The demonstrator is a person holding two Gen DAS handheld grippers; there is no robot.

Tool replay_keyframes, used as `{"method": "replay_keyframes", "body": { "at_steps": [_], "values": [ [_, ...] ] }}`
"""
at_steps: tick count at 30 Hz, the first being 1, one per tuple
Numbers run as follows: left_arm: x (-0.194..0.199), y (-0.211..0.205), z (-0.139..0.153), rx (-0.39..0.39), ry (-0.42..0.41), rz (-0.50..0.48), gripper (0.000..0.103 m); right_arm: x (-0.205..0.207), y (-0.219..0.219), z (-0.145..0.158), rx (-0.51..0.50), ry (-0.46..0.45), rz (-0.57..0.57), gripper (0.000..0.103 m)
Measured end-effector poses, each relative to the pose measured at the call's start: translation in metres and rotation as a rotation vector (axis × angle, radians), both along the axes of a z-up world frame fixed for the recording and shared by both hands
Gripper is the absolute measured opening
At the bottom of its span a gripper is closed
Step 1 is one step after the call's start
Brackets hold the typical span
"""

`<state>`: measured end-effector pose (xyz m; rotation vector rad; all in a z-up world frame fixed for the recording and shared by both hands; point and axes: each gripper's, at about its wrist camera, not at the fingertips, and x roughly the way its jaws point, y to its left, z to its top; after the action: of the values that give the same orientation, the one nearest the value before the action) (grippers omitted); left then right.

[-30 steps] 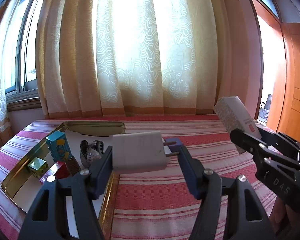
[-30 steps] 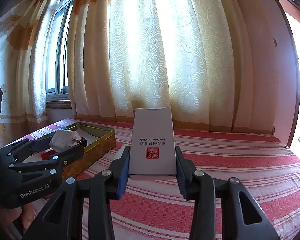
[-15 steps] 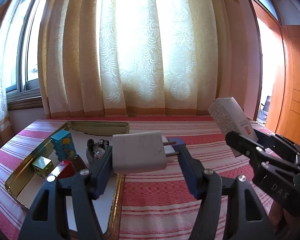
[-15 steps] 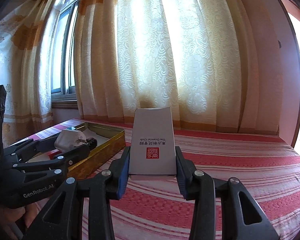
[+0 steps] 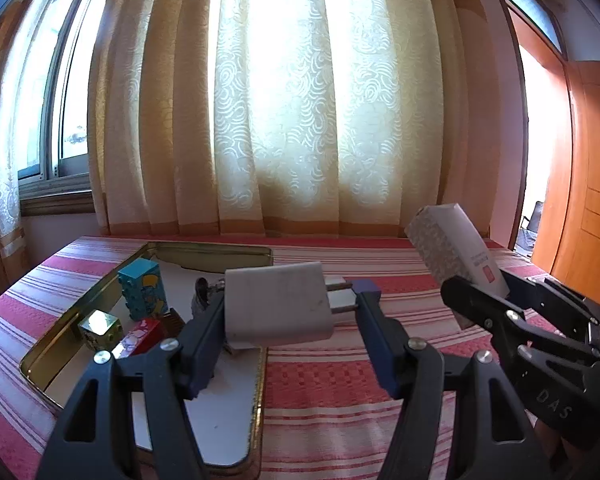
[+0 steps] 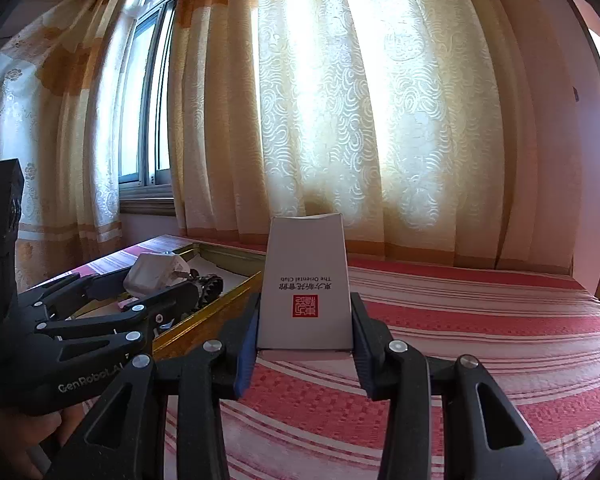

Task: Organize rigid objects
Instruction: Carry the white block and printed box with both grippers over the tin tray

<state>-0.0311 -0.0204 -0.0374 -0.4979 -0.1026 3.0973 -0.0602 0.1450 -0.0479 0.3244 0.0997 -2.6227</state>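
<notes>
- Left gripper (image 5: 290,310) is clamped on a white charger (image 5: 276,304), held above the near right edge of the gold tray (image 5: 256,392).
- Right gripper (image 6: 304,330) grips a white box (image 6: 306,284) over the striped cloth (image 6: 480,320), right of the tray.
- Already in the tray: a blue block (image 5: 143,288), a gold cube (image 5: 99,328), a red piece (image 5: 140,336); both held items seemingly remain.

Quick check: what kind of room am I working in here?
Probably a bedroom at home: a striped red bedspread, long patterned curtains over a sunlit window, and a wooden door at the side.
</notes>
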Motion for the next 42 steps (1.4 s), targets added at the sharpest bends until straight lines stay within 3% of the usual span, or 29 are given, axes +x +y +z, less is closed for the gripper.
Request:
{"method": "replay_keyframes", "body": {
  "at_steps": [42],
  "values": [
    [0.014,-0.046,0.000,0.045,0.006,0.043,0.064,0.008,-0.054,-0.004,0.018,-0.029,0.118,0.043]
  ]
}}
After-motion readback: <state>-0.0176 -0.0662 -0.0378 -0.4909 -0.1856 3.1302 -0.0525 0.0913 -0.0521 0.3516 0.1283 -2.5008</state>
